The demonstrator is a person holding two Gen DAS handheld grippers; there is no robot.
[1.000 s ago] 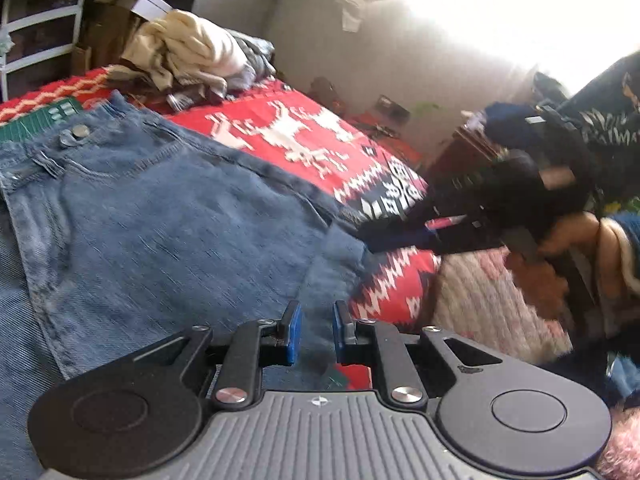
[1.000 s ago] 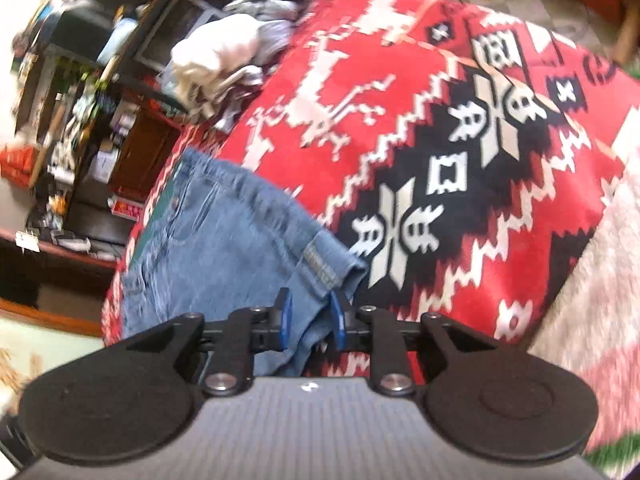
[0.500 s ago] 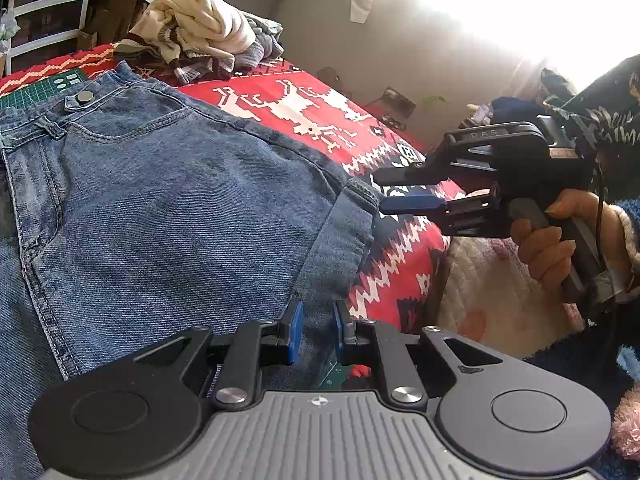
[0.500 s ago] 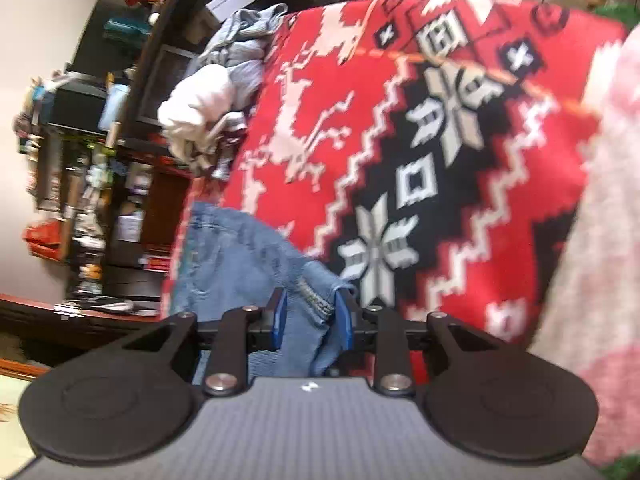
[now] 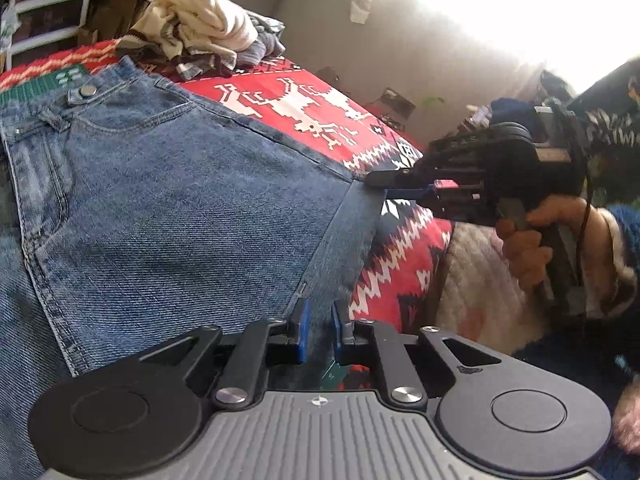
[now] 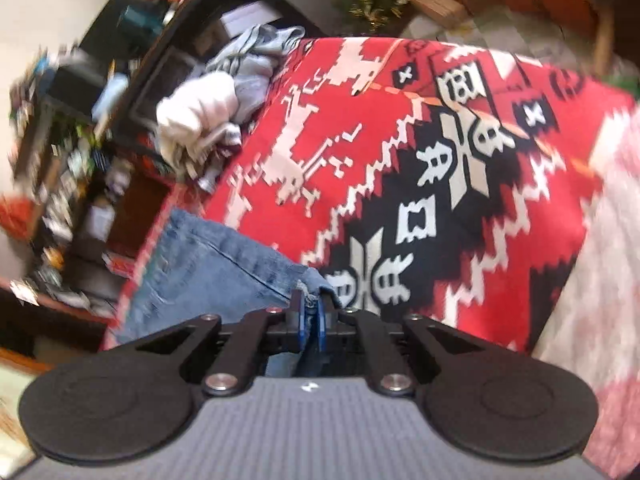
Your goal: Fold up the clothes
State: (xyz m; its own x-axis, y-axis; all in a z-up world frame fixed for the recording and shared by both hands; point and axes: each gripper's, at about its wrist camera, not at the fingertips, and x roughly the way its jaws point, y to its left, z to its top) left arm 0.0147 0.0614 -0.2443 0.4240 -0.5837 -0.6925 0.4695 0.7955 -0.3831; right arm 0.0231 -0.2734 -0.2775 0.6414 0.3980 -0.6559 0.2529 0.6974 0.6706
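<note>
On the red patterned blanket (image 5: pixel 304 108), a pair of blue denim shorts (image 5: pixel 168 208) lies spread flat, filling the left wrist view from nine o'clock to the centre, with the waistband and its metal button (image 5: pixel 88 90) up at eleven o'clock. The leg hem (image 5: pixel 356 240) runs down the middle of that view toward the left tongs (image 5: pixel 319 330), whose blue-padded tips sit narrowly apart at six o'clock, right at the lower corner of the hem; denim shows between and behind them, but I cannot tell whether they press on it. At three o'clock in the same view the right tongs (image 5: pixel 384 182) reach in sideways, held by a hand (image 5: pixel 528 244) in a dark blue sleeve (image 5: pixel 624 232), and their tips meet the upper corner of the hem. The right wrist view shows this from close by: the right tongs (image 6: pixel 308 320) are drawn together with a frayed corner of the shorts (image 6: pixel 224 272) pinched between the blue pads, the rest of the cloth trailing off toward nine o'clock. A heap of crumpled clothes (image 5: pixel 200 36), cream on top with grey beneath, sits at the far edge of the blanket at twelve o'clock in the left view, well apart from the shorts. A pale fuzzy cover (image 5: pixel 476 280) lies just beside the blanket at four o'clock.
</note>
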